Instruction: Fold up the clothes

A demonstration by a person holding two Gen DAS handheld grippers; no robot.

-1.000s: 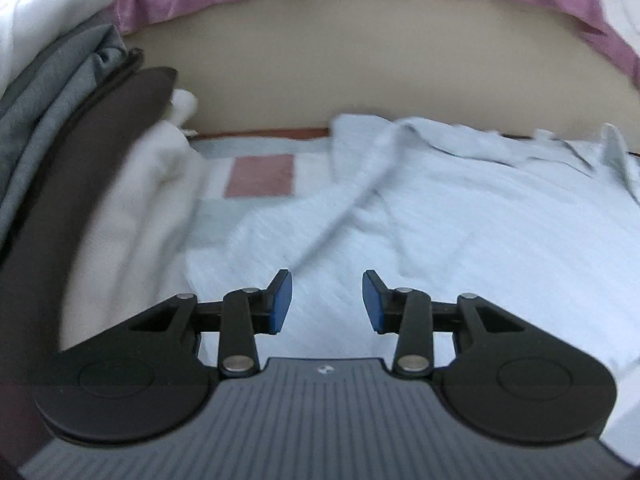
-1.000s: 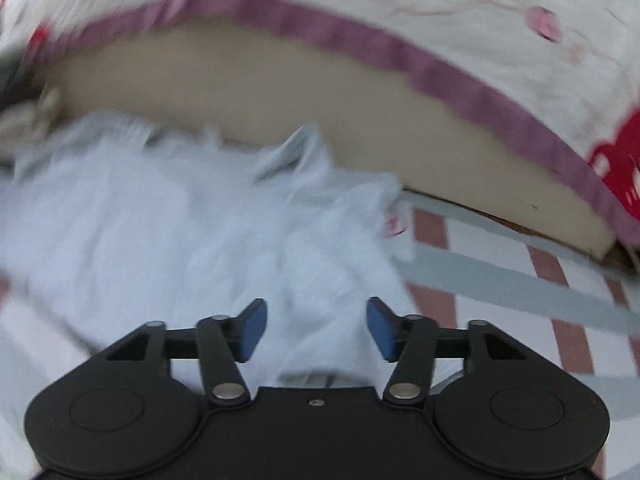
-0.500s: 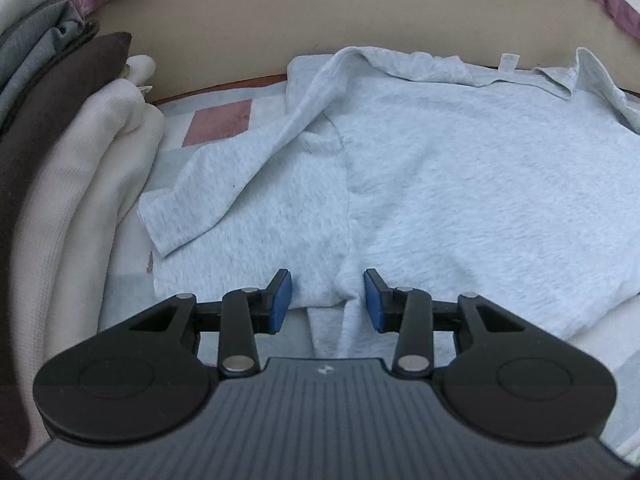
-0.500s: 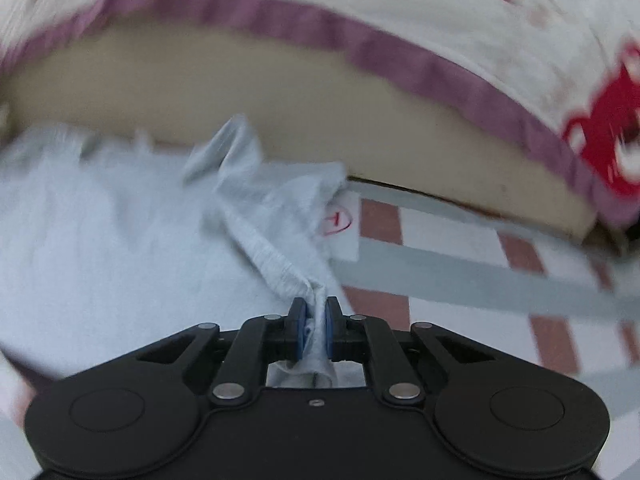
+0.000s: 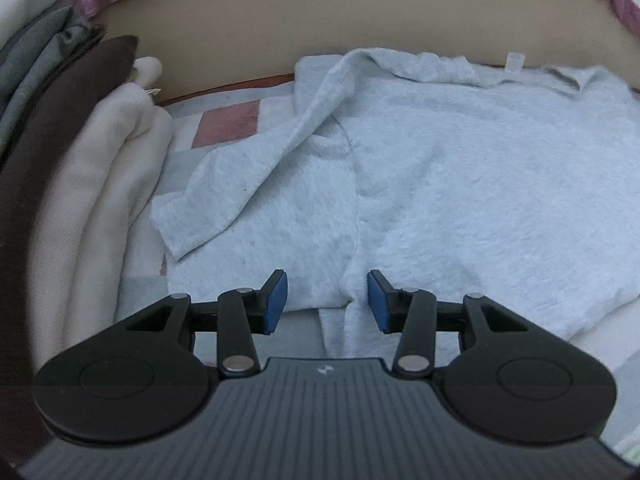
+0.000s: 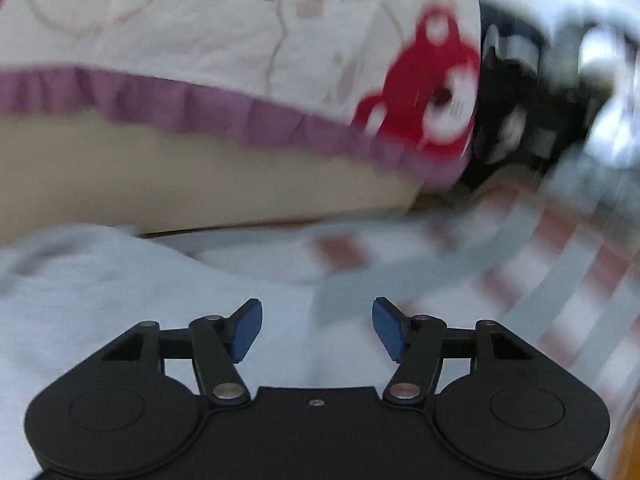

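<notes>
Both grippers, left gripper (image 5: 327,300) and right gripper (image 6: 317,330), are holding their fingers wide over the spread grey shirt (image 5: 460,184), probably needing a fold grab next.

Sweatshirt (image 5: 460,184) flat on bedsheet (image 5: 228,124); folded stack (image 5: 100,184) left.

left tongs (image 5: 327,300) open | over grey shirt (image 5: 460,184) hem | contact possibly none
</notes>
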